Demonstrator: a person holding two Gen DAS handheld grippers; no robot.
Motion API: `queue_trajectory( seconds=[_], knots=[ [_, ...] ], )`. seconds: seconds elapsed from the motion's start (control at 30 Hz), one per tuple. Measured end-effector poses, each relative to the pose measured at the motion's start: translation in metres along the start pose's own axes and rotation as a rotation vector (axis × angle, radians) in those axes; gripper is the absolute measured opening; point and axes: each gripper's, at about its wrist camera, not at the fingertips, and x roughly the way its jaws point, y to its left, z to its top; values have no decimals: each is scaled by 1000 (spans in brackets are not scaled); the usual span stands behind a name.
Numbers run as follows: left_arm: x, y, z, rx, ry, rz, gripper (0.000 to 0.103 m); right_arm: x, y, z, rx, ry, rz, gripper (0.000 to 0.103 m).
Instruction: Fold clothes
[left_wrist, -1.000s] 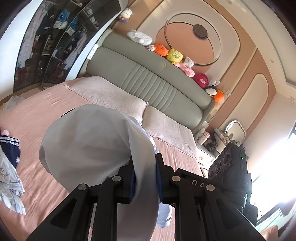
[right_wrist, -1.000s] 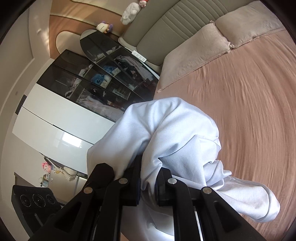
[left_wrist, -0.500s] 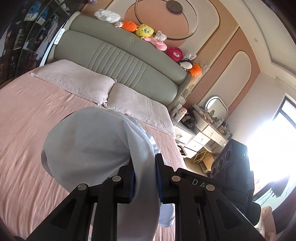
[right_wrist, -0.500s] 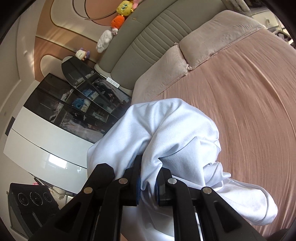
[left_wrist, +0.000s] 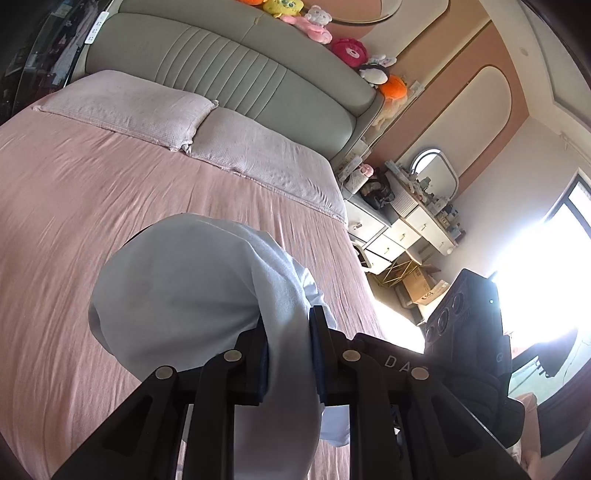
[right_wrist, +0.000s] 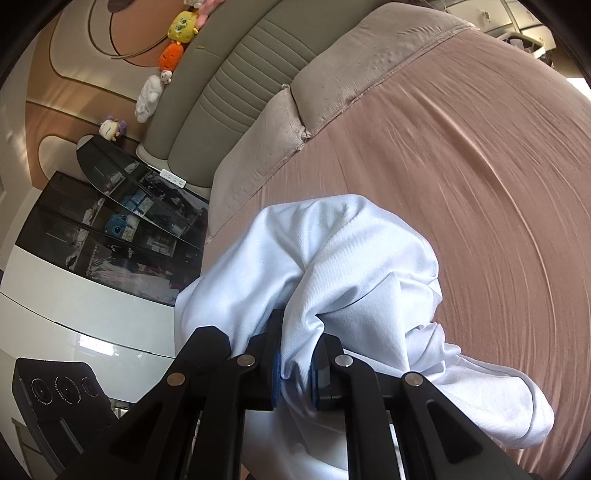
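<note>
Left wrist view: my left gripper (left_wrist: 288, 354) has its jaws pinching a bunched fold of the pale blue garment (left_wrist: 192, 291), which balloons out ahead of the fingers and hangs over the pink bed (left_wrist: 74, 206). I judge the cloth light, soft and limp; it drapes rather than holding any shape, so it should not slip from the pads but will sag wherever it is unsupported. An edge or corner is the sensible place to hold it, and that seems to be roughly what I have, though the bunching hides exactly which part. Against the earlier frames, the view has swung: the dark cabinet and the clothes lying at the bed's left have gone out of sight, the pillows (left_wrist: 177, 110) sit higher, and the dresser (left_wrist: 406, 225) and bright window now show at right. The grip itself looks unchanged.

Right wrist view: my right gripper (right_wrist: 295, 373) is likewise pressed onto a thick fold of the same garment (right_wrist: 332, 266), with a sleeve-like end trailing lower right, just above the bed (right_wrist: 480, 166). Several layers sit between the pads, so I would expect a firm hold. Compared with before, the headboard (right_wrist: 236, 85) and pillows (right_wrist: 351, 74) have come further into frame, the dark cabinet (right_wrist: 122, 229) has dropped lower left, and the cloth's bundle looks the same
</note>
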Motion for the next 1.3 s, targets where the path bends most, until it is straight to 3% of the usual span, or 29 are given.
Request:
queue_trajectory(
  seconds=[0.5,0.63,0.73,0.77,0.83,0.87,0.9,0.97,1.1,1.3],
  knots=[
    [52,62,-39,-84,173,140,16,81,-49,-15,18,154,-142,11],
    [57,70,-44,-94,222,180,19,89,-42,-17,-103,186,-276,13],
    [55,71,-45,-81,225,221,21,91,-36,-19,-204,207,-389,26],
    [52,71,-45,-85,223,226,22,91,-34,-20,-231,208,-418,36],
    [47,72,-44,-91,214,231,28,86,-32,-20,-253,202,-456,51],
    [44,72,-43,-93,206,244,41,81,-32,-19,-245,194,-459,61],
    [41,73,-42,-96,198,262,70,77,-33,-18,-237,187,-463,67],
    [34,77,-40,-112,188,274,100,65,-34,-16,-224,162,-465,69],
    [20,77,-38,-115,177,288,101,46,-23,-19,-284,139,-508,75],
    [2,63,-41,-8,177,294,101,23,-3,-38,-393,91,-591,75]
  ],
)
